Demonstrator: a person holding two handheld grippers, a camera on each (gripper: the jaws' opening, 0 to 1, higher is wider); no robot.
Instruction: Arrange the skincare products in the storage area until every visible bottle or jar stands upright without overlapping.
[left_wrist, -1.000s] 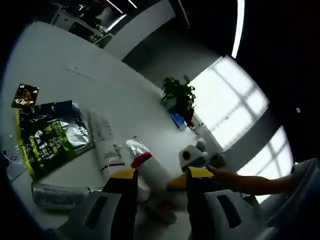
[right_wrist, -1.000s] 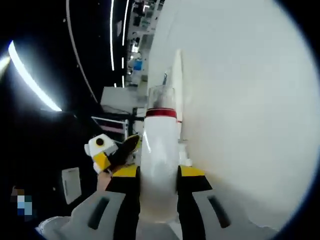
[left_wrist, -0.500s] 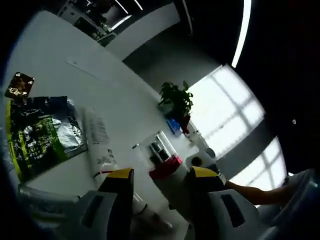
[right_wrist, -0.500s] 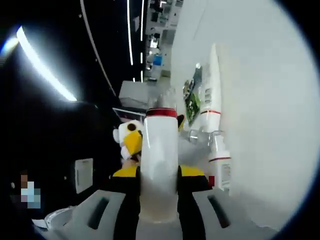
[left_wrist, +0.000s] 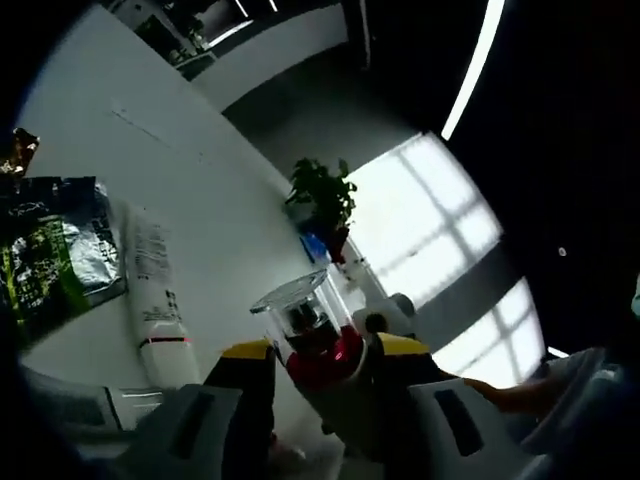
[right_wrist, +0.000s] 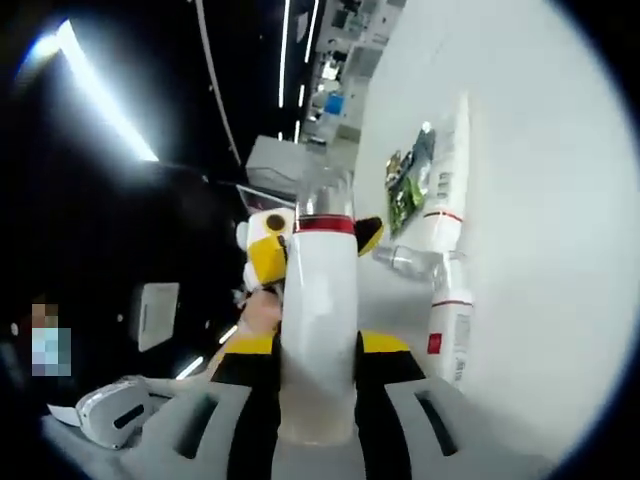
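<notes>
The right gripper (right_wrist: 317, 345) pinches a white bottle (right_wrist: 318, 330), its base hidden; left gripper (left_wrist: 318, 350) jaws spread.

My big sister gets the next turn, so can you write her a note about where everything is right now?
Right tool: shut on the white bottle with the red band and clear cap, held off the white table.
Left tool: its jaws flank that bottle's cap; grip unclear.
Two white tubes lie flat beside a green foil pouch.
Done: nothing standing yet.
Left: stand the bottle up, then the tubes, without overlap.
</notes>
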